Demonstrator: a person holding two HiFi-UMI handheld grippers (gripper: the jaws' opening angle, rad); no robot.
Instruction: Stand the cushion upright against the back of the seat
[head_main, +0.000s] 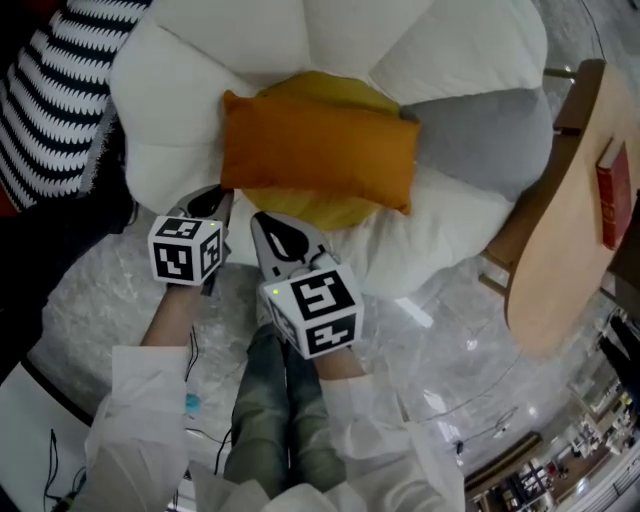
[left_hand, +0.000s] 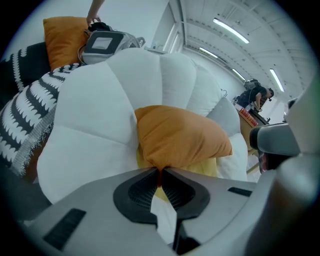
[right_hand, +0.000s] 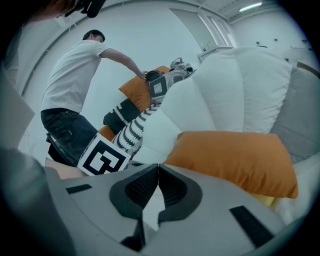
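Left claw (left_hand: 160, 171) was pinched shut on the near corner of the orange cushion (head_main: 318, 158), which lay flat on the white seat (head_main: 190, 70). The right claw (right_hand: 157, 169) was closed and empty. The grasp looked done; the next move probably called for tipping the cushion upright against the seat's back.

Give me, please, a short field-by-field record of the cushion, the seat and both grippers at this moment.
Cushion: orange cushion, lying across the seat's yellow centre, not yet upright
Seat: white petal-shaped seat with one grey petal
Left: left gripper, fingers shut on the cushion's near edge
Right: right gripper, fingers together, nothing between them, apart from the cushion
Beside seat: wooden table carrying a red book
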